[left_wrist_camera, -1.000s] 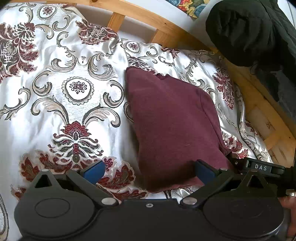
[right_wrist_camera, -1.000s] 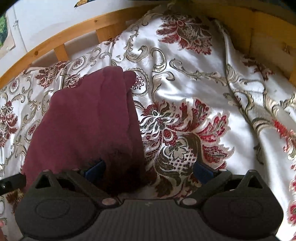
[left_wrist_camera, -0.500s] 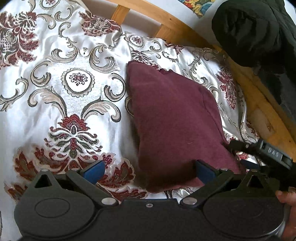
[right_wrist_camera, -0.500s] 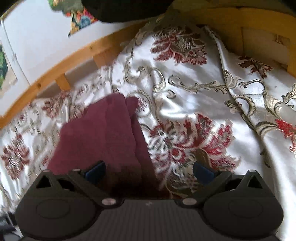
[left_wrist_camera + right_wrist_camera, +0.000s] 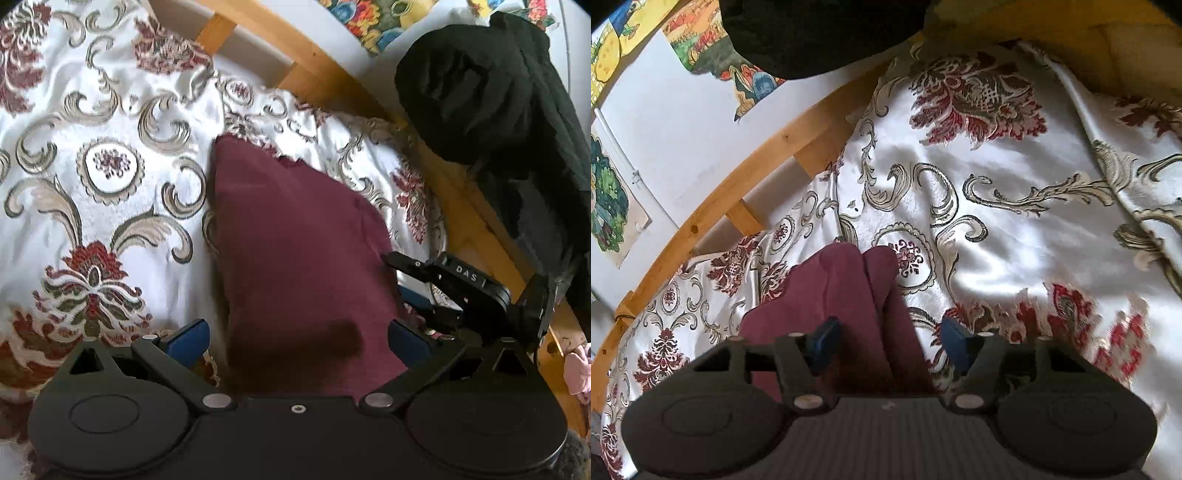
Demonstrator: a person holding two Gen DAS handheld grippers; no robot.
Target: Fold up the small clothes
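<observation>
From the left wrist camera, a folded maroon garment (image 5: 295, 243) lies on the floral satin bedspread (image 5: 96, 177), narrowing toward the wooden bed rail (image 5: 332, 81). The left gripper (image 5: 299, 336) stands wide, its blue pads on either side of the garment's near end, apparently clear of the cloth, though shadow there makes this hard to judge. The right gripper (image 5: 400, 278) reaches in at the garment's right edge; its pads are mostly hidden from here. A black garment (image 5: 480, 96) hangs over the rail at upper right.

From the right wrist camera, the maroon garment (image 5: 846, 291) shows as two rounded folds on the bedspread (image 5: 1015, 206). The right gripper (image 5: 888, 341) has just been closing and stands partly open, with the garment's near fold between its pads; contact is not clear.
</observation>
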